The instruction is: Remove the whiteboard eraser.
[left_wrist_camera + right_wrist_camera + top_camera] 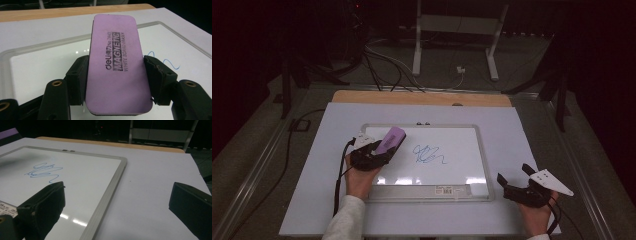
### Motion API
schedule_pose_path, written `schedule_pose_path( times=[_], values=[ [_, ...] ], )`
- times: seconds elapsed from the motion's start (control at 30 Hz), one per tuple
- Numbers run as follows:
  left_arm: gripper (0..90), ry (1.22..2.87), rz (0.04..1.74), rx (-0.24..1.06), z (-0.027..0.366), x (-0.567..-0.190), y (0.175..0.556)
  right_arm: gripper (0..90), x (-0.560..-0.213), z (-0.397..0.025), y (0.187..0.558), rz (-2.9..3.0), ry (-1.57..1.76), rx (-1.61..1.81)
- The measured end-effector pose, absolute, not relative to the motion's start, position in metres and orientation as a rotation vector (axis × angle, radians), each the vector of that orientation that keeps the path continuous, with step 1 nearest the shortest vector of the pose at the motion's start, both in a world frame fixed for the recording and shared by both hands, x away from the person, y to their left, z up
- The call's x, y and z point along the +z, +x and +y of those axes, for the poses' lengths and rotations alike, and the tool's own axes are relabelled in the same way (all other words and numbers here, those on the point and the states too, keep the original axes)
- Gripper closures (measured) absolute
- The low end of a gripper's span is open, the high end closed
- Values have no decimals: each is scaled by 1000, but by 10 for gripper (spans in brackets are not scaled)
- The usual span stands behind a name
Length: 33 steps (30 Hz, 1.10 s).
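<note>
Here my left gripper [379, 148] is clenched on the purple eraser [113, 62], over the whiteboard's [462, 140] left edge, beside the blue scribble [428, 154]. My right gripper [518, 178] is released near the counter's [512, 125] front right corner.

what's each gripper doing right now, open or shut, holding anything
Left gripper: shut on the purple eraser, over the whiteboard.
Right gripper: open, holding nothing, beside the whiteboard's right edge.
</note>
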State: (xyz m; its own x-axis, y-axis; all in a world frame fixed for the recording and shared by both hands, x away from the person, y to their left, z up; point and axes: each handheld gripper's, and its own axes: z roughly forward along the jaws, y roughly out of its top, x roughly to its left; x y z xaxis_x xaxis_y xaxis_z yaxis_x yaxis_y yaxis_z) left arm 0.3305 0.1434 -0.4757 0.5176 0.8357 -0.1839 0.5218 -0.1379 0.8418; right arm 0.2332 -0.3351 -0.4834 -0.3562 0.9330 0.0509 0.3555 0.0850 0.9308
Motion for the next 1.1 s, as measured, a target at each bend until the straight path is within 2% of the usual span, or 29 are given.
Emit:
schedule_pose_path(
  times=[0.6, 1.1],
  values=[
    [415, 1919, 1142, 392, 106, -499, 350, 10, -483, -335, 233, 1783, 1268, 1266],
    [414, 1982, 1172, 390, 95, -509, 355, 10, -483, -335, 233, 1786, 1271, 1265]
  ],
)
